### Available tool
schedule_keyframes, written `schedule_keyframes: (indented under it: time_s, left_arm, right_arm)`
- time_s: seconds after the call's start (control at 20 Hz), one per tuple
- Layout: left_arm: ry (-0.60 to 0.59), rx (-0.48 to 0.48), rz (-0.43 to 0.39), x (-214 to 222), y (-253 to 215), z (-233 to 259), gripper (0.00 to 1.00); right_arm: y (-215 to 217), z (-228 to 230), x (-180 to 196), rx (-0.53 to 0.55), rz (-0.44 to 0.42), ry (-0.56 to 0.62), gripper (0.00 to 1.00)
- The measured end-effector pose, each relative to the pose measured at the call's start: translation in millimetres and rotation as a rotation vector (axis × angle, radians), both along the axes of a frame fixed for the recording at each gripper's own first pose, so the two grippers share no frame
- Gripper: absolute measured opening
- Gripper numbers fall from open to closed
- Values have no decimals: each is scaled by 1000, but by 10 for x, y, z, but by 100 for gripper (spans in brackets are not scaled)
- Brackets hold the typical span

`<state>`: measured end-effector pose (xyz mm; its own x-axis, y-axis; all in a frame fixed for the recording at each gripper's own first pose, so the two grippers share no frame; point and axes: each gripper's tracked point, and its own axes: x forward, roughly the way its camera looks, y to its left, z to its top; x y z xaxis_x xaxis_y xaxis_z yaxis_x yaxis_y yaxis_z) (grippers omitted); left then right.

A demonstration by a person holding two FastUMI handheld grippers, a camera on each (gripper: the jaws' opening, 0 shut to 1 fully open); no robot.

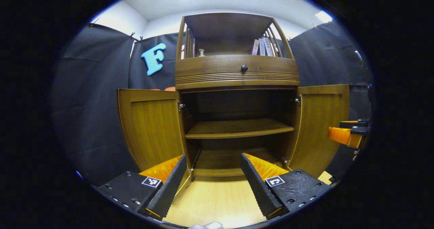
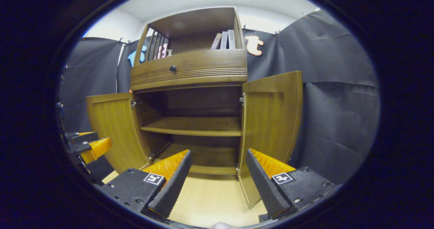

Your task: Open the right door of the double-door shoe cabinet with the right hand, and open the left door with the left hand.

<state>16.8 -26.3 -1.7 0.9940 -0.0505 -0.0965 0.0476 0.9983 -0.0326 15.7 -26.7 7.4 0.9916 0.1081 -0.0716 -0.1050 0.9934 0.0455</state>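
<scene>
The brown wooden shoe cabinet (image 1: 237, 74) stands in front of me with both lower doors swung wide. Its left door (image 1: 152, 129) and right door (image 1: 320, 127) stand out to the sides, baring an inner shelf (image 1: 237, 129). In the right gripper view the same left door (image 2: 113, 130), right door (image 2: 271, 120) and shelf (image 2: 195, 125) show. My left gripper (image 1: 213, 178) is open and holds nothing, back from the cabinet. My right gripper (image 2: 218, 178) is open too, close to the right door's edge. Each view catches the other gripper at its rim, the right one (image 1: 349, 134) and the left one (image 2: 86, 146).
A drawer with a black knob (image 1: 244, 68) sits above the doors. The top shelf holds books (image 1: 262, 47) and a small bottle (image 1: 201, 52). Light wooden floor (image 1: 217, 202) lies before the cabinet. Black cloth walls close in on both sides.
</scene>
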Motion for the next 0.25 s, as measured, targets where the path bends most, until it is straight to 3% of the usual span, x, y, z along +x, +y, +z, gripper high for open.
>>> schedule_keyframes:
  time_s: [0.2,0.25]
  left_arm:
    - [-9,-22,-8,-24,-39,50,95]
    - [-9,-15,-7,-31,-37,49,100]
  right_arm:
    - [5,12,-53,0,-7,-4,100]
    - [0,5,-60,-1,-10,-6,100]
